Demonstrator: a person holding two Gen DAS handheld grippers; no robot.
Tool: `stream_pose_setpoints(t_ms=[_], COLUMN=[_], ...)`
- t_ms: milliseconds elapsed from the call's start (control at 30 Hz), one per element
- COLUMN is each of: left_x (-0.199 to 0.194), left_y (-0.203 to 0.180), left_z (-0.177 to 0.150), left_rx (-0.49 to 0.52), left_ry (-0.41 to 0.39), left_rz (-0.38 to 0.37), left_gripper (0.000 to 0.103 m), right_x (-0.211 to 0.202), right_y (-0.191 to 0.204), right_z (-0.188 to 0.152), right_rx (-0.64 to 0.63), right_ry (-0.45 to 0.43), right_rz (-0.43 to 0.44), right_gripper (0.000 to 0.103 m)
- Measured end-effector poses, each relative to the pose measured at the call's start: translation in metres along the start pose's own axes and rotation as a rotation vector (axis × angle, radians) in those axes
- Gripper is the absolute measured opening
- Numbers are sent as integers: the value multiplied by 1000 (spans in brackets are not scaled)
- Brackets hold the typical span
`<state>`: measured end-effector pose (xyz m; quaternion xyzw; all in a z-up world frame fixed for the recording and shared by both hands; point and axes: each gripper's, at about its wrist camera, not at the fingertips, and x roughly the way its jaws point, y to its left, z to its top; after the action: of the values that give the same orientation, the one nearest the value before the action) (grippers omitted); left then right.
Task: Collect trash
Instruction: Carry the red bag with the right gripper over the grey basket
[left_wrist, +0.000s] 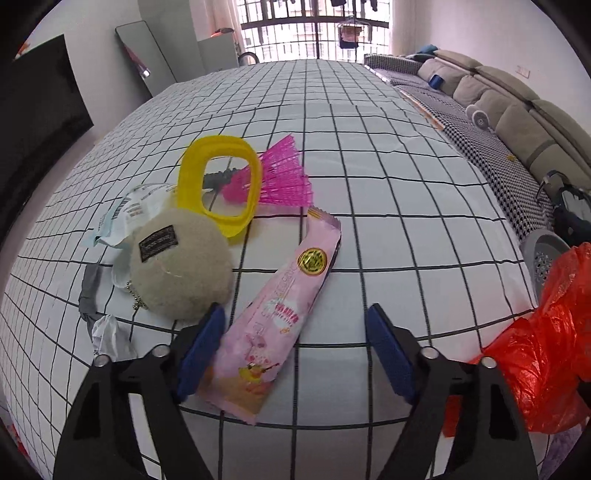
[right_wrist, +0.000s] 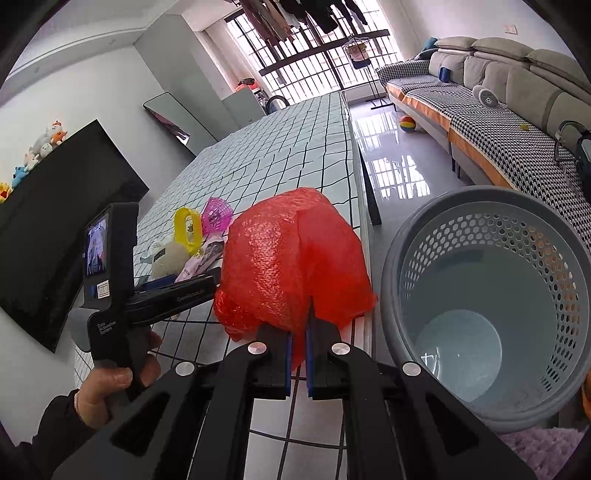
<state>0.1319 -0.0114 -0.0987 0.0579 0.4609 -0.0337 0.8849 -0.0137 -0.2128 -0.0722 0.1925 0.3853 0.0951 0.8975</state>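
My left gripper (left_wrist: 295, 325) is open, its blue pads either side of a pink snack wrapper (left_wrist: 273, 317) lying flat on the checked tablecloth (left_wrist: 369, 147). My right gripper (right_wrist: 299, 332) is shut on a red plastic bag (right_wrist: 291, 258), held above the table's right edge; the bag also shows at the right of the left wrist view (left_wrist: 535, 354). A grey perforated basket (right_wrist: 491, 306) stands on the floor right of the bag. The left gripper (right_wrist: 207, 282) shows from the side in the right wrist view. Crumpled paper wrappers (left_wrist: 125, 214) and a white scrap (left_wrist: 107, 332) lie left.
A beige round plush pouch (left_wrist: 181, 258), a yellow ring frame (left_wrist: 218, 184) and a pink plastic shuttlecock (left_wrist: 280, 173) lie beyond the wrapper. A grey sofa (right_wrist: 517, 85) runs along the right wall. A dark TV (right_wrist: 55, 221) stands at left. A ball (right_wrist: 407, 123) lies on the floor.
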Motion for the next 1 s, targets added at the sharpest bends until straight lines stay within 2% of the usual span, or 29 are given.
stream_pose_setpoints(t_ms=[67,100,133,167,333,533,800,1000], left_x=[-4,-6,-7,-10,-29,-75,-112,-106], left_y=[-4,-7,-10,-12,-25,-51,-126,-180], left_z=[-1,-4,-6,-9,-18,-22,-27,-39], left_rx=[14,19,23,28,40,64,185,278], left_ry=[0,0,2,3,-28,-106,-168,-129], left_rz=[-26,-37,-53,-62,-85,-136,-251,-314], left_gripper=[48,42,27,26,24,24,24,25], right_x=[-1,-1,-2,-4,-11,-38,-81,-93], right_y=[-1,-1,-1,-2,-5,-14,-58,-102], right_z=[0,0,0,0,0,6,7,-2], right_rx=[5,6,6,7,4,3,30,73], right_ry=[-2,-3,-4,-4,-12,-50,-92,-82], right_rz=[0,0,0,1,-7,-61,-240,-365], right_gripper=[5,5,5,5,5,5,5,6])
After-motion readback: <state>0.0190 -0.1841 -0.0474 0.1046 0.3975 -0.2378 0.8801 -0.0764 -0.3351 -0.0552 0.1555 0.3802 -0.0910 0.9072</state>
